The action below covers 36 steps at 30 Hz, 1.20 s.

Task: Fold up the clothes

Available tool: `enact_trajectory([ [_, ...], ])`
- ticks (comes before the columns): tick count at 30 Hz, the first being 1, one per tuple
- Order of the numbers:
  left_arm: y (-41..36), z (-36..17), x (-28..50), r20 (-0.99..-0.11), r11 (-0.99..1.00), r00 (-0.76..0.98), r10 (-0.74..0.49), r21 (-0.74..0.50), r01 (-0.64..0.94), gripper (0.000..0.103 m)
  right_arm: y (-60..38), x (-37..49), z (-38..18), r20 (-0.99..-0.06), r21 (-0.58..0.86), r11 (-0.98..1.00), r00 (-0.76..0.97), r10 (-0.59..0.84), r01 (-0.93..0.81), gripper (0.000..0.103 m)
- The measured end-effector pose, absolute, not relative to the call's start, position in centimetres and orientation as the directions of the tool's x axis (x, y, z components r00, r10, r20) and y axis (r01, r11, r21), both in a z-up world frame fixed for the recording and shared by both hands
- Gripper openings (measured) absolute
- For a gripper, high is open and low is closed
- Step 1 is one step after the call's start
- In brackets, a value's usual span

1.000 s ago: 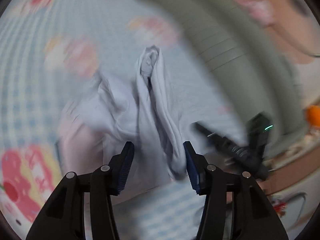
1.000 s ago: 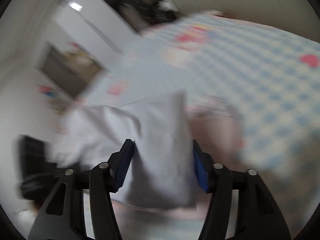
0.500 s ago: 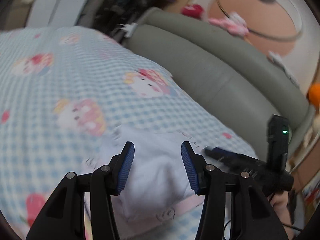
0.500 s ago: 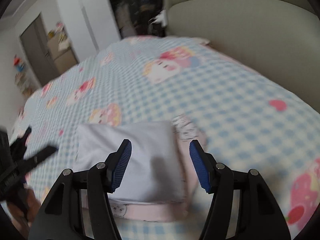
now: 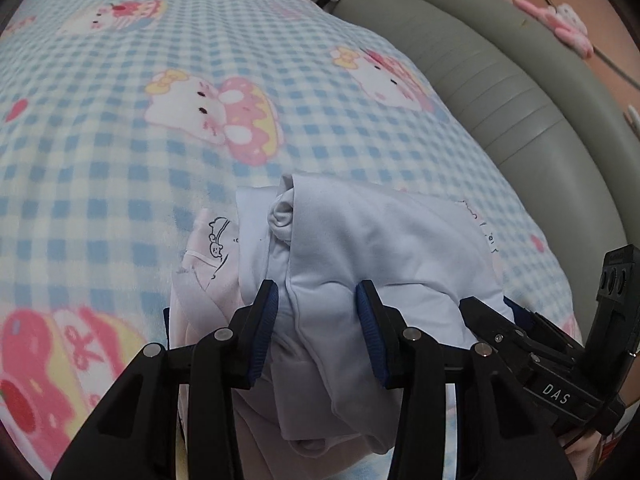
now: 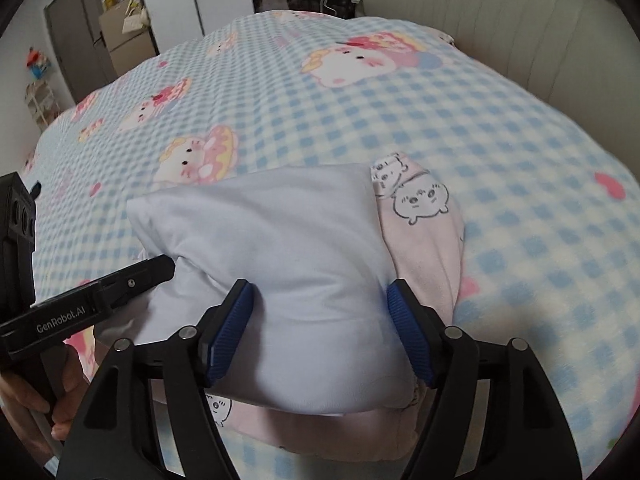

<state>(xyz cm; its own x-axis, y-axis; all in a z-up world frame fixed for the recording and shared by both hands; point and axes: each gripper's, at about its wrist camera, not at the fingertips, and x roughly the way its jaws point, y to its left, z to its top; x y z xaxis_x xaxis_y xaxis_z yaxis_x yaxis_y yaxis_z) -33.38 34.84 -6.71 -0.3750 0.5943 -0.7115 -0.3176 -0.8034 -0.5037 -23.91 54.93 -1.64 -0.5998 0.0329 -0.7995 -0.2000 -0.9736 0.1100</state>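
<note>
Item: folded white garment, lying on top of a pink printed garment, both on a blue-and-white checked blanket with cartoon-cat prints. The white piece covers most of the pink one; pink cloth shows along its right edge and near edge in the right wrist view, and at its left edge in the left wrist view.

Left gripper: fingers apart, blue pads to either side of a raised fold at the near edge of the white garment. The cloth bulges up between the pads; whether the pads actually press it is hard to tell at this angle. A rolled end of the same garment stands up just beyond the fingertips.

Right gripper: fingers spread wide, straddling the near edge of the white garment. The left pad rests against the cloth; the right pad sits at the seam where white meets pink. Nothing is pinched.

Cross views: the right gripper's black finger shows at the lower right of the left wrist view, tip touching the garment's right side. The left gripper's finger enters the right wrist view from the left, tip against the garment's left side, with a hand on its handle.

Surroundings: grey-green padded headboard beyond the blanket.
</note>
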Motion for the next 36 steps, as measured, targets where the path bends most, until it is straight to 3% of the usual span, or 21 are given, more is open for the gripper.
enact_trajectory([
  [6,36.6,-6.3,-33.5,-0.731,-0.815,-0.373,0.572,-0.453,-0.361,0.043,55.5,-24.0,-2.6,-0.805,0.167,-0.959,-0.594,0.001,-0.229,0.077],
  [10,34.4,-2.7,-32.9,-0.699,-0.820,-0.436,0.567,-0.432,-0.376,0.048,55.3,-23.4,-0.6,-0.798,0.159,-0.952,-0.602,0.033,-0.263,0.076],
  [12,32.8,-0.5,-32.7,-0.670,-0.828,-0.489,0.558,-0.408,-0.384,0.053,55.0,-22.7,1.4,-0.778,0.148,-0.946,-0.625,0.070,-0.289,0.077],
  [14,30.9,1.4,-32.7,-0.655,-0.836,-0.521,0.547,-0.396,-0.380,0.068,54.3,-22.2,3.4,-0.758,0.143,-0.944,-0.646,0.090,-0.299,0.078],
  [17,27.3,3.9,-32.4,-0.658,-0.861,-0.557,0.506,-0.355,-0.363,0.077,52.3,-21.8,6.1,-0.734,0.127,-0.950,-0.671,0.104,-0.286,0.084],
  [20,22.0,5.3,-31.8,-0.680,-0.913,-0.613,0.402,-0.252,-0.320,0.078,48.4,-22.5,7.4,-0.731,0.104,-0.969,-0.677,0.079,-0.224,0.089],
  [27,9.0,6.3,-29.1,-0.733,-0.992,-0.671,0.113,-0.049,-0.114,0.078,34.5,-23.4,7.9,-0.739,0.014,-0.997,-0.673,0.039,-0.073,0.087],
  [36,-2.6,7.4,-22.8,-0.743,-1.000,-0.669,-0.009,-0.005,0.019,0.078,21.7,-20.9,7.2,-0.748,0.104,-0.994,-0.656,-0.101,0.035,0.087],
])
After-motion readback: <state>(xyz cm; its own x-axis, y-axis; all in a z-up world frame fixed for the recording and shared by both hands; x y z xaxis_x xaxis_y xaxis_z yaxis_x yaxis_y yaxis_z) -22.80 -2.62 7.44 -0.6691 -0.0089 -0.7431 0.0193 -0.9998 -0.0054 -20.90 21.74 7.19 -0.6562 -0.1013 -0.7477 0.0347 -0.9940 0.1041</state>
